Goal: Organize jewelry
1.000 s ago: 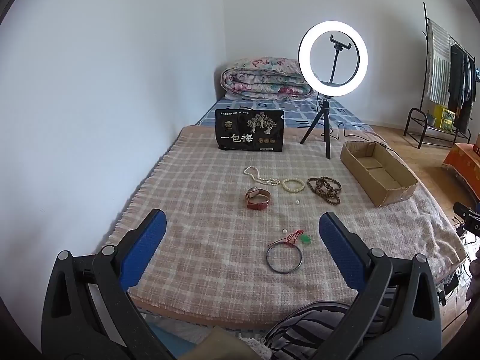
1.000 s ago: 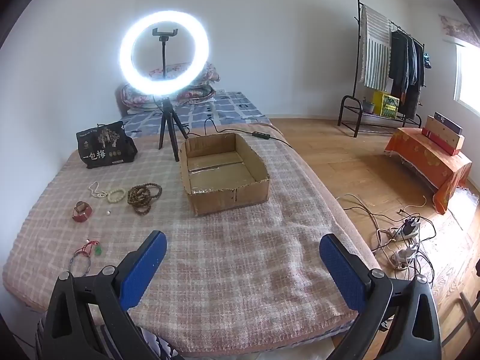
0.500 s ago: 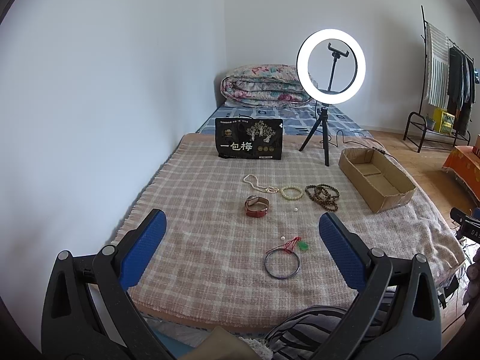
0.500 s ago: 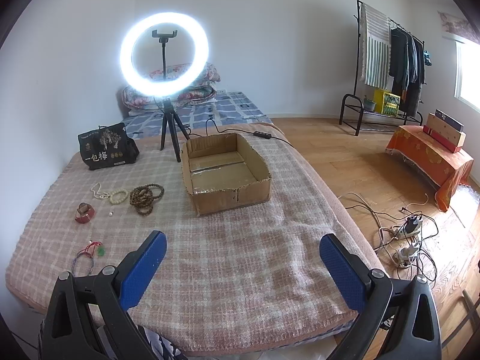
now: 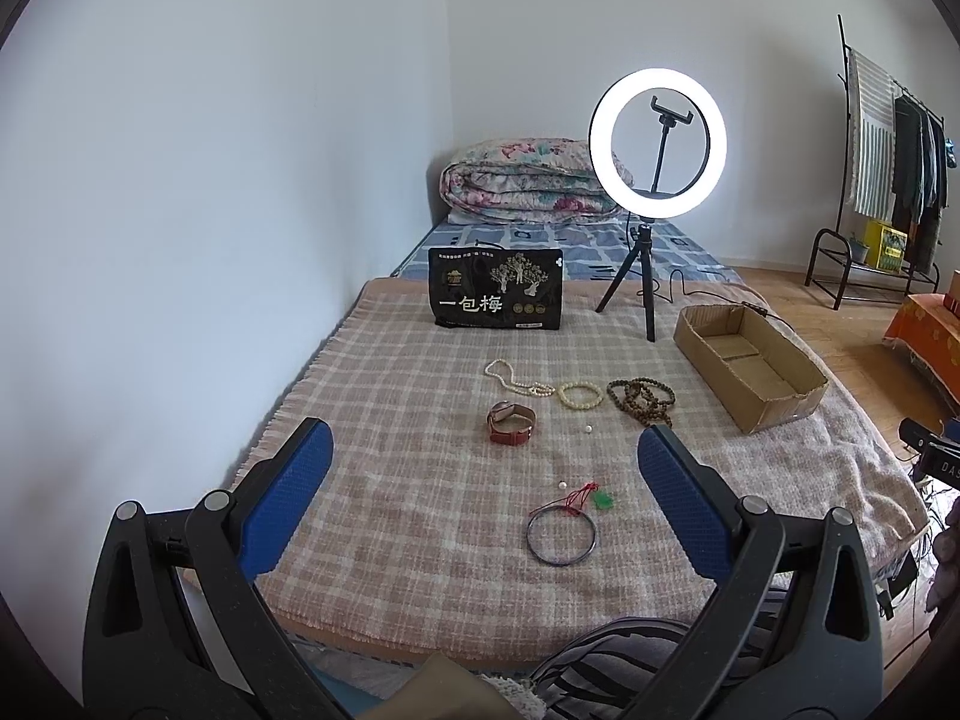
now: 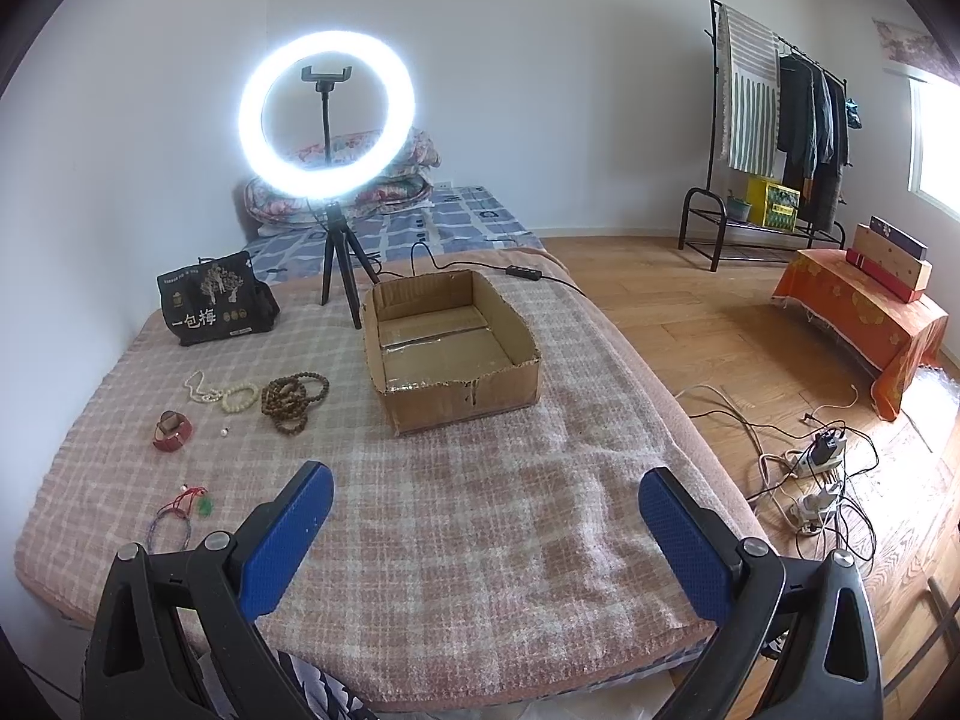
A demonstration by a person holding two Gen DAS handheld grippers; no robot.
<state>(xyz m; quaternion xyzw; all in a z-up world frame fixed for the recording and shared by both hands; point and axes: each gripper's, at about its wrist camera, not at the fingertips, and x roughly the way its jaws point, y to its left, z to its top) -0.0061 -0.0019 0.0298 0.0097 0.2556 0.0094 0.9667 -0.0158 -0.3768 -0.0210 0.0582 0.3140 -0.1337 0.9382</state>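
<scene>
Both grippers' fingers [image 5: 288,504] spread empty; only the right view shows floor cables [image 6: 822,468].

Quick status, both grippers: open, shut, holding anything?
Left gripper: open, holding nothing, above the blanket.
Right gripper: open, holding nothing.

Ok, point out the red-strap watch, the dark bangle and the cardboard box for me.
red-strap watch [image 5: 511,423], left wrist view, on the strap loop.
dark bangle [image 5: 531,545], left wrist view, on its left rim.
cardboard box [image 6: 462,402], right wrist view, on the near outer wall.
</scene>
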